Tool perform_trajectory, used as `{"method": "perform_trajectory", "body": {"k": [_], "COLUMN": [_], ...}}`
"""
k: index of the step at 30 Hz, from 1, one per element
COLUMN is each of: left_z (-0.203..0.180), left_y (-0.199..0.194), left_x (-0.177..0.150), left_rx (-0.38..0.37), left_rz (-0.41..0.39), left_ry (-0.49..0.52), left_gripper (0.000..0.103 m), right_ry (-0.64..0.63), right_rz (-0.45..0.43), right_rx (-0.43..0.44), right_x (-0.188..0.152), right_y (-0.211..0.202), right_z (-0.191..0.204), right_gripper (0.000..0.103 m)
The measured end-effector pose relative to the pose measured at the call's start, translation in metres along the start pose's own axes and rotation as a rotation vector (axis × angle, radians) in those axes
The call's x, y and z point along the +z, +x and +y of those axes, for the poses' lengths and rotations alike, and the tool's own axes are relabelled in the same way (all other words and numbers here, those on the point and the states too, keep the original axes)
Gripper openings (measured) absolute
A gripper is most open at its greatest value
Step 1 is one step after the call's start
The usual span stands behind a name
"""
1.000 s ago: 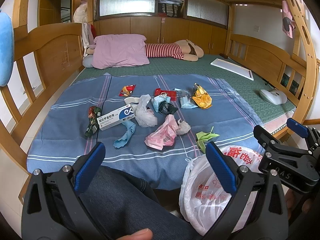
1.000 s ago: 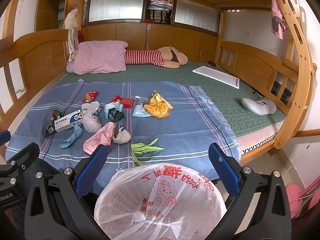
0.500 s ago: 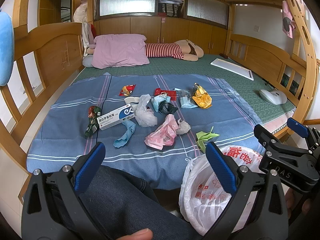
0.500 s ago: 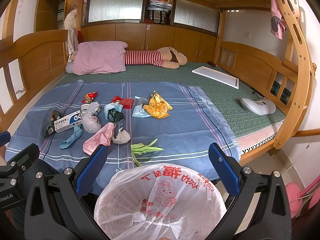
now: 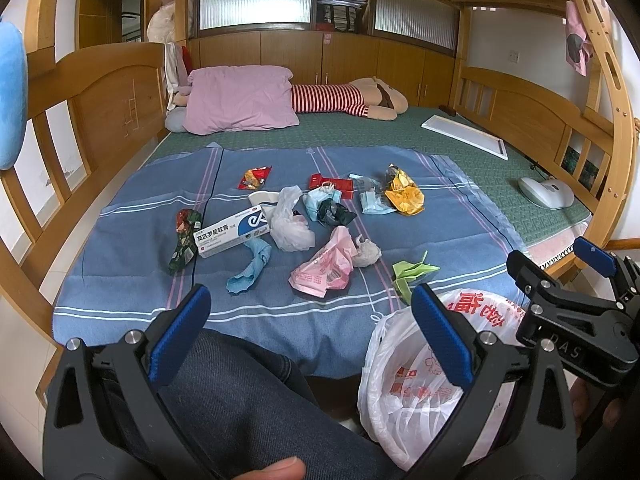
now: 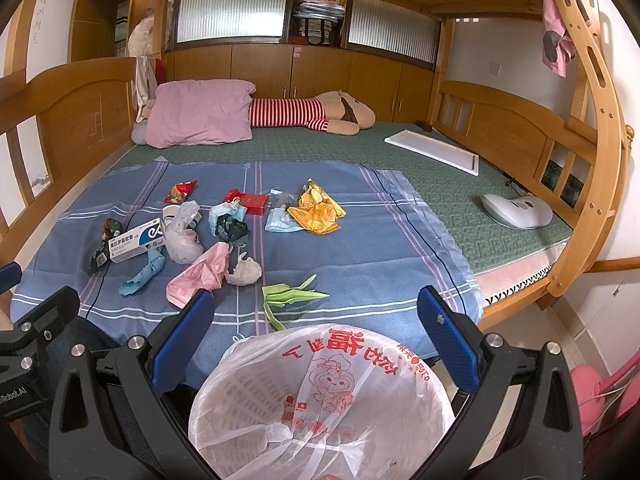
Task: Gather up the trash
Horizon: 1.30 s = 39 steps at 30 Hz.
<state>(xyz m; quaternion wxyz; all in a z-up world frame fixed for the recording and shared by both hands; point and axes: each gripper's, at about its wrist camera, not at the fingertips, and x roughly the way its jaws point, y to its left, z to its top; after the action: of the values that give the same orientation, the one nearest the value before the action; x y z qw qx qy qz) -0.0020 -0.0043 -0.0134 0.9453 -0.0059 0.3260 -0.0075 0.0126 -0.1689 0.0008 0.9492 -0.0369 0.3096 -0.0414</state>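
Left claw [image 5: 308, 334] wide open, nothing held, hanging over the person's jeans-covered leg [image 5: 240, 392] at the near edge of the bed [image 5: 500, 160]. Right claw [image 6: 316, 338] also wide open, empty, hovering right above the bin [image 6: 320, 404], which is lined with a white plastic bag with red print; the bin sits directly below and between its fingers. In the left view the bin is down and to the right of the left claw, with the right claw beside it further right.

Trash lies scattered on the blue striped sheet [image 5: 120, 240], ahead of both claws, none of it touched. Closest to the right claw: green folded paper [image 6: 290, 296], straight ahead just past the bin. Ahead-left of it: pink bag [image 6: 200, 276] touching a white crumpled tissue [image 6: 244, 270], light blue scrap [image 6: 142, 274], white-and-blue medicine box [image 6: 136, 240], dark wrapper [image 6: 102, 246] left of the box, clear plastic bag [image 6: 182, 234]. Further ahead: dark crumpled wrapper [image 6: 232, 230], red box [image 6: 250, 202], yellow wrapper [image 6: 316, 210], small red snack packet [image 6: 180, 192].

Far end of the bed: pink pillow [image 5: 240, 100], striped plush toy [image 5: 348, 100].
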Motion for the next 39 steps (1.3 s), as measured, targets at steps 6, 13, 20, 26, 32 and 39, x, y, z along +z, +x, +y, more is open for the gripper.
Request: {"method": "perform_trajectory", "body": {"k": [6, 13, 20, 26, 32, 39], "left_z": [0.0001, -0.0003, 0.0008, 0.0019, 0.0031, 0.0034], "left_y": [0.0, -0.0005, 0.0008, 0.0011, 0.0016, 0.0017], "left_x": [0.0003, -0.0004, -0.0008, 0.0001, 0.0009, 0.0012], "left_rx": [0.0, 0.0, 0.002, 0.002, 0.002, 0.001], "left_rz": [0.0, 0.001, 0.003, 0.003, 0.005, 0.006], "left_ry": [0.0, 0.0, -0.005, -0.005, -0.008, -0.008], "left_gripper": [0.1, 0.1, 0.1, 0.1, 0.1, 0.1], "right_ry": [0.001, 0.001, 0.002, 0.002, 0.002, 0.006], "right_rz": [0.003, 0.004, 0.002, 0.002, 0.002, 0.004], "right_rx": [0.003, 0.003, -0.004, -0.003, -0.004, -0.008], "right_x": [0.0004, 0.0006, 0.0001, -0.0009, -0.0001, 0.0004], "right_y": [0.0001, 0.0002, 0.0006, 0.0004, 0.0008, 0.0011], "right_z": [-0.0001, 0.0, 0.0011, 0.0015, 0.0009, -0.0005], "right_gripper": [0.1, 0.1, 0.1, 0.1, 0.1, 0.1]}}
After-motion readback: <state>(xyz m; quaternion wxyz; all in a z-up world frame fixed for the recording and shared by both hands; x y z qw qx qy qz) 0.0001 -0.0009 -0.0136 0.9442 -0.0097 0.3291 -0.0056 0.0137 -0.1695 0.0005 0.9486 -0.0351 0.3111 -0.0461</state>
